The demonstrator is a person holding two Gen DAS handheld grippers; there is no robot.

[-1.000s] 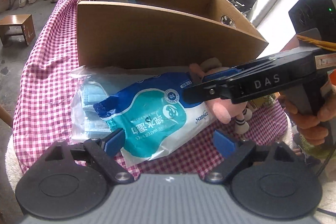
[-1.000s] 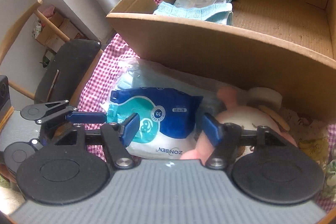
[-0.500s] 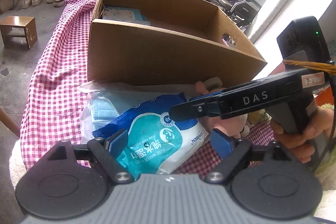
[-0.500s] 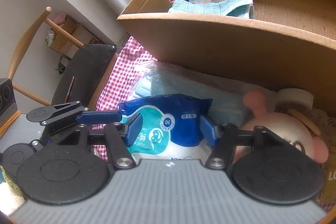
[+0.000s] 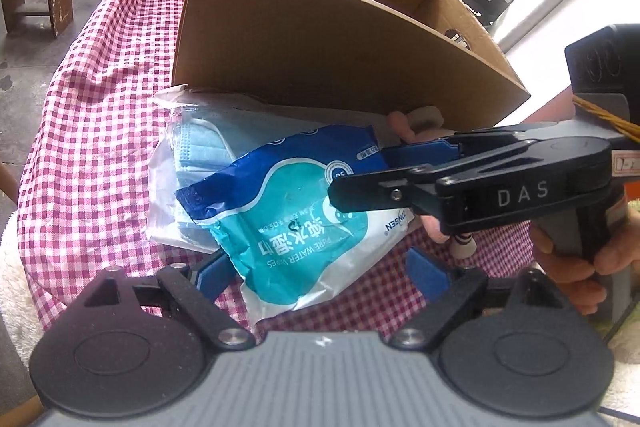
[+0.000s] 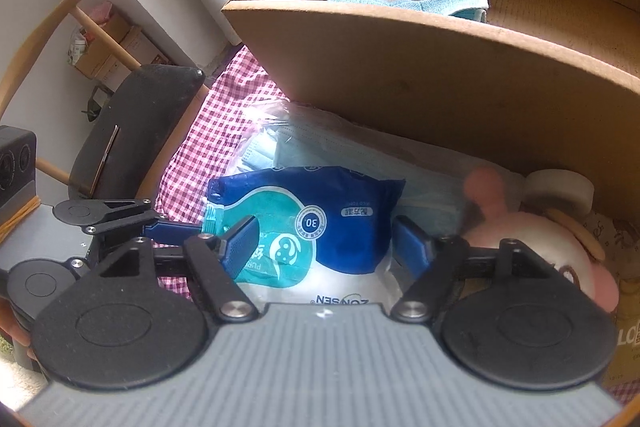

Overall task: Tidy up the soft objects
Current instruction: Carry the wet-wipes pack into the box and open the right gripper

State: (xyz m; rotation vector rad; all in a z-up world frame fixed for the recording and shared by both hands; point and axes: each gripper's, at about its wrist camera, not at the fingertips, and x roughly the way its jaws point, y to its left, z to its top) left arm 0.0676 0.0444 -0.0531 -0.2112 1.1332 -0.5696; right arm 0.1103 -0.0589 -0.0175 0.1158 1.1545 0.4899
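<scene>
On the bench [image 5: 100, 131], seen from the left wrist, the pack of wet wipes [image 5: 296, 223] lies on a clear bag of face masks [image 5: 192, 155], just before the near wall of the cardboard box [image 5: 320, 51]. The left tongs [image 5: 320, 273] stand open, one blue pad on each side of the pack's near end, not pressing it. The right tongs [image 5: 360, 179] reach in from the right above the pack.

From the right wrist, the right tongs [image 6: 326, 243] have just been opening, and the pack of wet wipes [image 6: 320, 227] sits between the pads without being squeezed. I judge the pack soft, a little heavy and slippery in its foil, so the thick middle is a better hold than the thin sealed edge. A pink plush toy [image 6: 560, 251] lies just beside it on the right and may be caught. The tall wall of the cardboard box [image 6: 440, 83] stands in the way; inside are a blue cloth [image 6: 400, 1] and some packets.
</scene>
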